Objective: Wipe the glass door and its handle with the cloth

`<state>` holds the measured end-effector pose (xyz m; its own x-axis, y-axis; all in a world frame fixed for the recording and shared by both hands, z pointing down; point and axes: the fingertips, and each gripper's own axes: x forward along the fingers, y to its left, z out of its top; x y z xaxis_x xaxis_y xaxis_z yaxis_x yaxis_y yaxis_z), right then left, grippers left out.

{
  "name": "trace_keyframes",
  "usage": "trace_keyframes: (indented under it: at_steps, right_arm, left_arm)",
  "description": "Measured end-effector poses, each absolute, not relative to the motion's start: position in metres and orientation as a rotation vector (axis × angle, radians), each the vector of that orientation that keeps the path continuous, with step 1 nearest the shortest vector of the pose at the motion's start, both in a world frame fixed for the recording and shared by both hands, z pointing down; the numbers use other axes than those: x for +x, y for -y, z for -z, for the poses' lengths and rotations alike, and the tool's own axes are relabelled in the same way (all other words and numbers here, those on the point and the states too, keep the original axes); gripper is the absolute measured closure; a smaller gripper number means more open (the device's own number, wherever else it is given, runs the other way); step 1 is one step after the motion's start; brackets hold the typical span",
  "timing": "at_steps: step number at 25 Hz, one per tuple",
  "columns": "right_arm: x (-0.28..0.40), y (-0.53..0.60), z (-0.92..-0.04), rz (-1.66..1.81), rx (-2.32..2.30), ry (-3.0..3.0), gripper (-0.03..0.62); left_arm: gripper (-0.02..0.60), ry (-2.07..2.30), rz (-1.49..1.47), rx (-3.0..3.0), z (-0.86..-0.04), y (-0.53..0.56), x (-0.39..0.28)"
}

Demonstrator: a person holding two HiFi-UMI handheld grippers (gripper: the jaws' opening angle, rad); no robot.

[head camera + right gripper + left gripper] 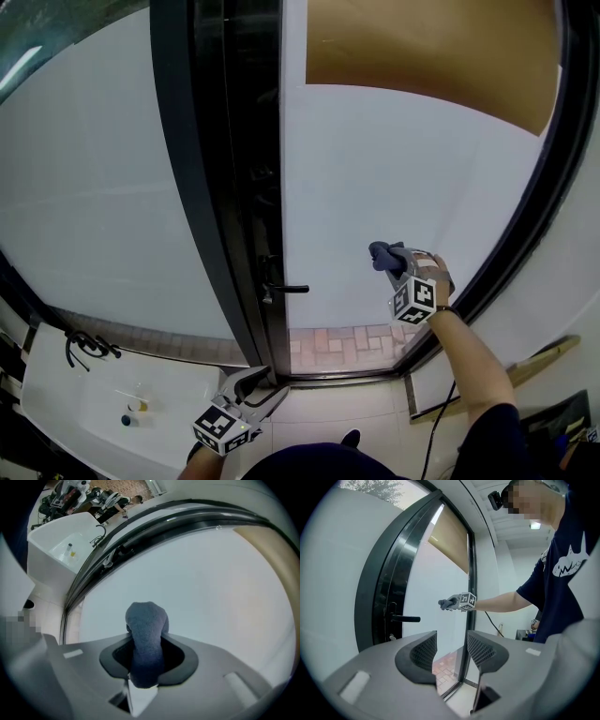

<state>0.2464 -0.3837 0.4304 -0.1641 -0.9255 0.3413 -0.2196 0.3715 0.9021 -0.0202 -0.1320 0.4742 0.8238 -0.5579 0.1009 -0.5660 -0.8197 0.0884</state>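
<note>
The frosted glass door (394,178) stands in a dark frame, with its black lever handle (284,288) at the left edge. My right gripper (398,262) is shut on a bunched blue-grey cloth (384,254), held against the lower right of the glass. In the right gripper view the cloth (146,634) bulges out between the jaws, close to the glass (211,583). My left gripper (251,386) hangs low near the floor, open and empty. The left gripper view shows the handle (405,618) and the cloth (447,603) beyond my left gripper (451,653).
A tan roller blind (431,47) covers the top of the door. A white sink counter (84,403) with a black tap (84,347) sits at lower left. A black cable (436,422) and a wooden strip (525,361) lie by the right wall. Brick paving (342,337) shows through the glass bottom.
</note>
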Motion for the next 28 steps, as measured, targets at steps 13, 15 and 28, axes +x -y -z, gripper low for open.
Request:
trace_keyframes:
  at_steps: [13,15,28]
  right_arm:
    - [0.042,0.367,-0.381,0.889,0.912,2.132,0.49]
    - [0.012,0.366,-0.376,0.907,0.874,2.162,0.49]
    - [-0.06,0.386,-0.406,0.671,0.805,2.244,0.49]
  left_arm:
    - [0.383,0.968,-0.082,2.861,-0.477,0.129,-0.04]
    - [0.383,0.992,-0.082,2.847,-0.478,0.129,-0.047]
    - [0.383,1.066,-0.053,2.796,-0.486,0.127,-0.069]
